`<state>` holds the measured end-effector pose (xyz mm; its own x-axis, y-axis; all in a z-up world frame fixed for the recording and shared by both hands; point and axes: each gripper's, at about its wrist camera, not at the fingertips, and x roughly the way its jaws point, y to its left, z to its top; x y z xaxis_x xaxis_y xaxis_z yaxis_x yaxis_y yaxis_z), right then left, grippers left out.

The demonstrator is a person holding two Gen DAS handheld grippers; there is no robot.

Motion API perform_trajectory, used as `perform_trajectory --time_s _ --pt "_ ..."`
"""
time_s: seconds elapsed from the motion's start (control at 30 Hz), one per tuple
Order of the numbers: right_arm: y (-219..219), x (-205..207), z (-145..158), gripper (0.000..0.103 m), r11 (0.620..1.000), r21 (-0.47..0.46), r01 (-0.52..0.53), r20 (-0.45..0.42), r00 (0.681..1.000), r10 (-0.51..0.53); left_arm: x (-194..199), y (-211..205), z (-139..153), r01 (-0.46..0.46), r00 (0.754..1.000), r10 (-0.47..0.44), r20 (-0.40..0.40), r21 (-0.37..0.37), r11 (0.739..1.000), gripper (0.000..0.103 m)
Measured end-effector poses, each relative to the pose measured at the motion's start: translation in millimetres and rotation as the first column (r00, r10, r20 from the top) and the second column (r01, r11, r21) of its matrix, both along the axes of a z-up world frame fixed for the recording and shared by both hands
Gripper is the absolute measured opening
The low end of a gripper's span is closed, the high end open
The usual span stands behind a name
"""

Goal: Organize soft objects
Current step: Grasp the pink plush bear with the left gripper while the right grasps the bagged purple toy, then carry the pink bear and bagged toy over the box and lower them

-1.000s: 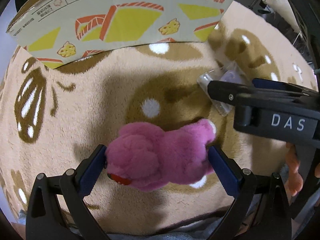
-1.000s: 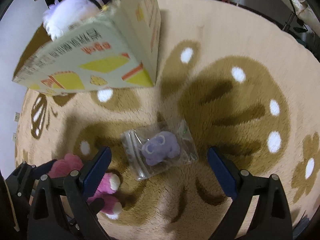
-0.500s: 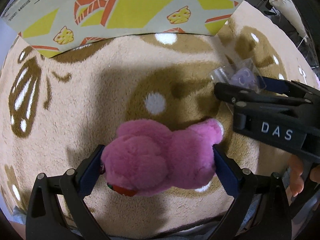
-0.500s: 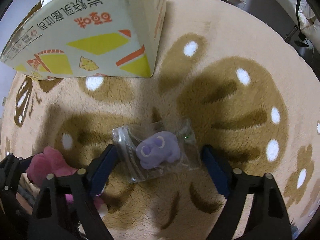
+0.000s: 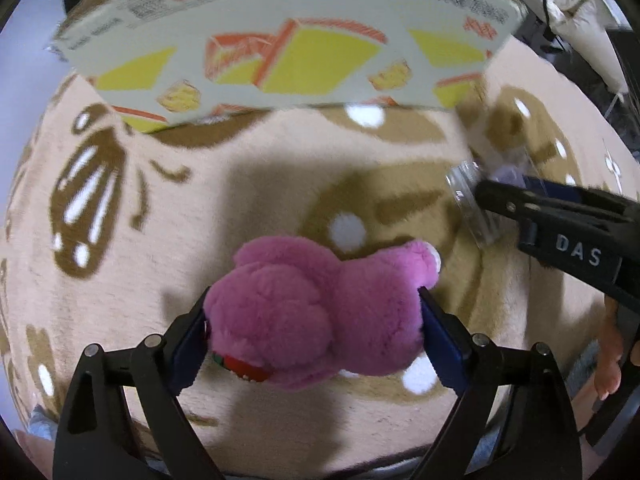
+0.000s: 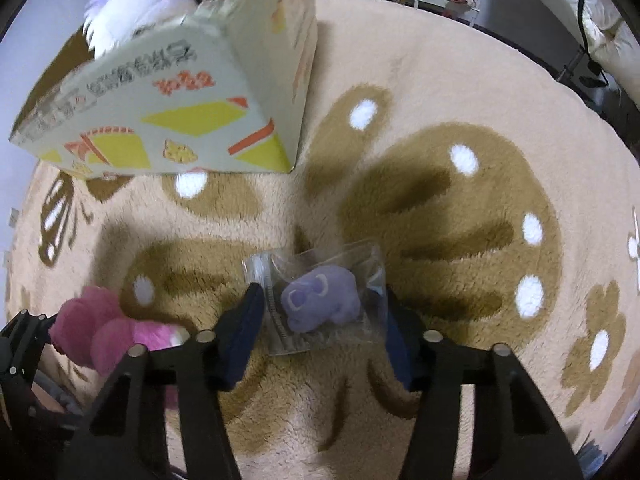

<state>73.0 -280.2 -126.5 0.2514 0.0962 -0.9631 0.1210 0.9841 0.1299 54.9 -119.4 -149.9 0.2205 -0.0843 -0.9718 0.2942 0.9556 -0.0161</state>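
Beige plush carpet patterned with brown blotches and white dots fills both views, and a printed cardboard box with yellow and orange shapes stands on it ahead of you. Inside that box, in the right wrist view, a white and purple plush pokes above the rim.

Your left tongs point steeply down over the carpet. Their blue pads sit against both flanks of the pink plush toy, and the jaws have just been closing in on it; the fur bulges out past the pads, so you are pinching it. A red patch shows on the underside of the toy near the left pad.

Your right tongs also point steeply down, just to the right of the left ones. Their jaws have just been closing, and between them is the clear plastic bag with a small purple plush sealed inside. The left pad touches the zip edge of the bag and the right pad presses into its crinkled side, so the bag is gripped at both ends. Whether it still rests on the carpet or is lifted clear, you cannot tell from these views.

From the left wrist view, the right tongs show as a black arm lettered DAS, with fingertips of your hand behind it.
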Motion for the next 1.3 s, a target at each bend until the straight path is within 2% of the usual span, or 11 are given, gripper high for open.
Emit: perform_trajectory --time_s 0.1,0.17,0.23,0.27,0.37,0.53,0.67,0.9,1.0,1.1,1.3 --pt "-3.2 -0.6 3.4 0.044 1.0 0.013 0.012 0.006 1.0 -0.012 1.0 4.7 4.6 -0.018 0.999 0.018 0.029 0.01 1.0 0.091" --pt "-12.1 0.6 8.3 0.031 0.999 0.039 0.012 0.034 0.999 -0.014 0.8 6.8 9.2 -0.024 0.998 0.023 0.053 0.012 1.0 0.091" --pt "-11.7 -1.1 20.1 0.024 0.998 0.066 0.006 0.076 0.997 -0.011 1.4 10.9 13.6 -0.03 0.997 0.029 0.077 0.006 1.0 0.091" --pt "-11.1 -2.8 25.5 0.015 0.997 0.075 -0.002 0.096 0.995 -0.005 0.5 12.8 18.3 -0.035 0.994 0.034 0.101 0.004 0.999 0.091" --pt "-2.7 -10.6 43.9 0.009 0.995 0.095 -0.037 0.161 0.987 0.022 -2.1 18.3 29.9 -0.053 0.986 0.052 0.16 0.001 0.999 0.091" --pt "8.8 -15.7 50.9 0.008 0.994 0.063 -0.088 0.21 0.975 0.073 -8.8 31.9 53.7 -0.096 0.959 0.094 0.268 -0.005 0.995 0.091" --pt "14.0 -19.3 54.9 0.008 0.994 0.055 -0.094 0.261 0.962 0.077 -9.0 33.6 78.3 -0.121 0.925 0.111 0.363 0.006 0.993 0.091" --pt "17.7 -29.4 87.4 0.007 0.993 0.057 -0.103 0.469 0.881 0.064 -15.5 35.3 101.6 -0.13 0.857 0.103 0.506 0.018 0.991 0.091" --pt "17.0 -32.6 98.6 0.007 0.993 0.057 -0.1 0.526 0.848 0.056 -16.1 37.1 114.7 -0.119 0.816 0.089 0.571 0.015 0.993 0.091" --pt "17.8 -34.6 107.9 0.007 0.993 0.056 -0.103 0.568 0.821 0.053 -16.0 40.5 125.7 -0.111 0.786 0.088 0.613 0.0 0.994 0.091" --pt "20.4 -37.4 120.7 0.007 0.992 0.057 -0.116 0.605 0.794 0.058 -13.5 46.7 143.6 -0.105 0.744 0.094 0.662 -0.023 0.994 0.091"
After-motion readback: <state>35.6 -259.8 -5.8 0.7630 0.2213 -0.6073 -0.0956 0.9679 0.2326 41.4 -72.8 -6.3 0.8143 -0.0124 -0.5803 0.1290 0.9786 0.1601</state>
